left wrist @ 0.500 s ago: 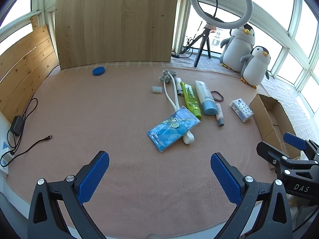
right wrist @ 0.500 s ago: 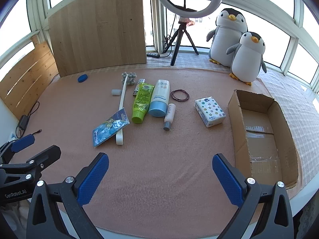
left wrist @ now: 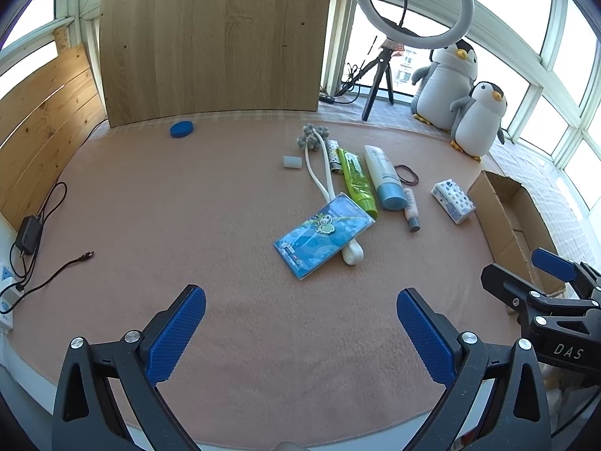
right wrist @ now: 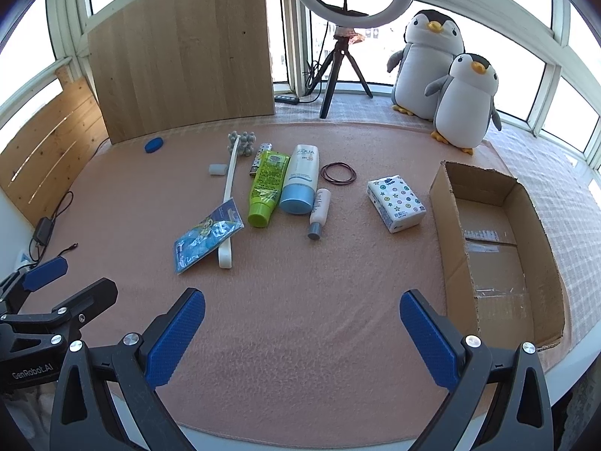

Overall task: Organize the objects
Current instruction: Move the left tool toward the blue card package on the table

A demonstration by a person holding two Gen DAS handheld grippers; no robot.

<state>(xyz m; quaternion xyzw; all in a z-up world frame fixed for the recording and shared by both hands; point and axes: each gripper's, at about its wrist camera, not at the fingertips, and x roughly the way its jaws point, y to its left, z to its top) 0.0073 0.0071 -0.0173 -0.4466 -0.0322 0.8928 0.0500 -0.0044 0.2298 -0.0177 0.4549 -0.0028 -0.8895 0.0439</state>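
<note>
Starting out — nothing packed: left hand-held gripper [left wrist: 300, 321] and right hand-held gripper [right wrist: 302, 323] both wide, empty. Tissue pack [right wrist: 396, 204] at 12, cardboard box [right wrist: 439, 203] at 2 — grab next, likely.

Table cover [right wrist: 300, 319]: matt pinkish cloth, nappy and rough. Board [right wrist: 180, 52] at upper left of frame: smooth pale wood grain. Box [right wrist: 447, 225] at right: matt brown cardboard, glossy tape inside. Green tube [right wrist: 265, 188] and white tube [right wrist: 300, 180]: glossy plastic. Blue packet [left wrist: 325, 235]: shiny film. Penguins [right wrist: 465, 101]: soft plush. Finger pads [right wrist: 176, 338]: blue, textured, matt.
</note>
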